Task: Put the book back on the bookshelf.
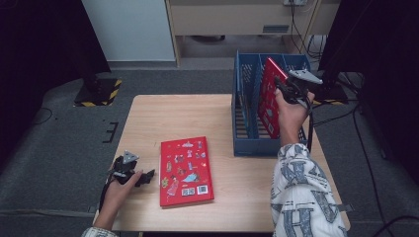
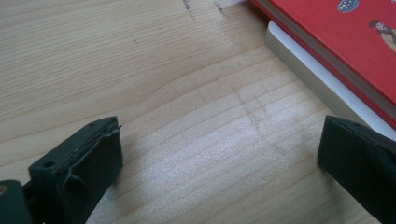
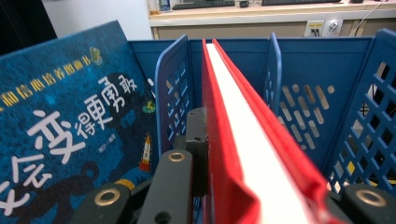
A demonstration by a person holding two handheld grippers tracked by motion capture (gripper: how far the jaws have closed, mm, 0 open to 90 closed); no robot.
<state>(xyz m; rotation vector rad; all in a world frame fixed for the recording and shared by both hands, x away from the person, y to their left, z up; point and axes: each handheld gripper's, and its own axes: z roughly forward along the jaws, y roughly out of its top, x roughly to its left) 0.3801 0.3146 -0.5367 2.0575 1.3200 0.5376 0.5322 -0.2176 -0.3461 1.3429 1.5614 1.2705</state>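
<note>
Right tongs (image 1: 282, 88) clamp the upright red book (image 1: 269, 96) above the blue rack (image 1: 247, 123). Left tongs (image 1: 141, 177) gape, idle. Risk: book striking a divider (image 3: 273, 70), jamming or twisting loose.

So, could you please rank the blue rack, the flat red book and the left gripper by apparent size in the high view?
1. blue rack
2. flat red book
3. left gripper, clearly the smallest.

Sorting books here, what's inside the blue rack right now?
Inside the blue rack: a blue book in one slot and the red book clamped by the right gripper. Slot bottoms are hidden.
</note>
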